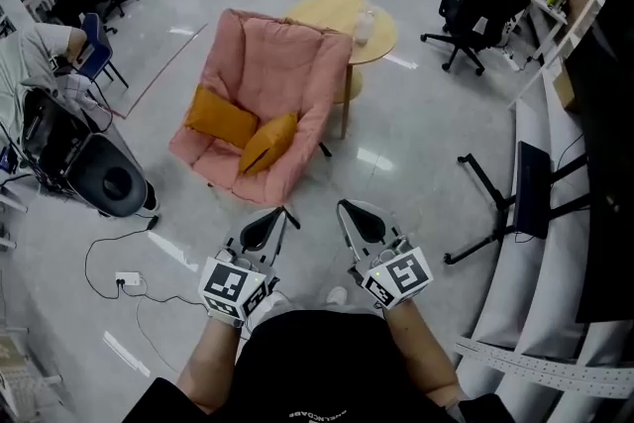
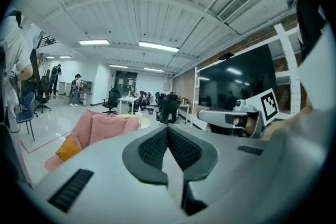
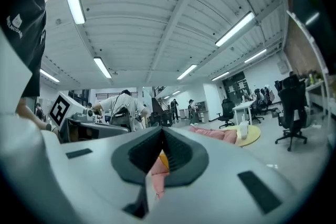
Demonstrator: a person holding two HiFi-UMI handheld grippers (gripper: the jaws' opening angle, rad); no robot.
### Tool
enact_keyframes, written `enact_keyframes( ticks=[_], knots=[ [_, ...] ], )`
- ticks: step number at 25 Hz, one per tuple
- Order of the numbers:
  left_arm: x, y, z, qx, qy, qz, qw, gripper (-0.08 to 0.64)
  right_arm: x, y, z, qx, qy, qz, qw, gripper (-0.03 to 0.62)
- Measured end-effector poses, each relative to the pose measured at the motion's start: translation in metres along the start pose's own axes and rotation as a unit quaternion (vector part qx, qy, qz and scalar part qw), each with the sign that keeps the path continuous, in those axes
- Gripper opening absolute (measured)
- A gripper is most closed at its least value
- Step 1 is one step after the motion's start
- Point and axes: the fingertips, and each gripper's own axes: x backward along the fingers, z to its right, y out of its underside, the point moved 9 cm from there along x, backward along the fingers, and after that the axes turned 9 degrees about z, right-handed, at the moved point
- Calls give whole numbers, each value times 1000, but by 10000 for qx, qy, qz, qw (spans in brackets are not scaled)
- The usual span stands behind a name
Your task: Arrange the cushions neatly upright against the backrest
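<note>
Cushions, two, mustard-yellow, soft fabric, lie on the seat of the pink padded lounge chair (image 1: 205, 154): the left cushion (image 1: 220, 119) flat, the right cushion (image 1: 268, 143) tilted and touching it. Neither stands against the backrest (image 1: 284, 54). Expect light, limp, compressible bodies; pinch a top corner or edge seam, since the middle would likely bulge away. The left tongs (image 1: 269, 225) and right tongs (image 1: 355, 218) are clenched on nothing, well apart from the chair. No legible writing shows, only square markers on the tongs' cubes.
</note>
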Motion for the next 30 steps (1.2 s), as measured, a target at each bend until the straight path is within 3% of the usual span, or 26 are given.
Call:
enact_keyframes(
  ticks=[7, 14, 19, 30],
  knots=[
    [-12, 7, 11, -148, -265, -75, 9995, 12, 2, 9, 28, -237, -127, -6, 9996, 9],
    [-27, 19, -19, -126, -348, -183, 9991, 12, -26, 23, 46, -154, -56, -230, 9996, 9],
    [-44, 28, -67, 20, -285, -298, 9991, 12, -71, 39, 59, -164, 89, -432, 9989, 9],
    [-78, 48, -219, 583, -163, -537, 9967, 12, -213, 95, 73, -230, 390, -985, 9941, 9]
  ],
)
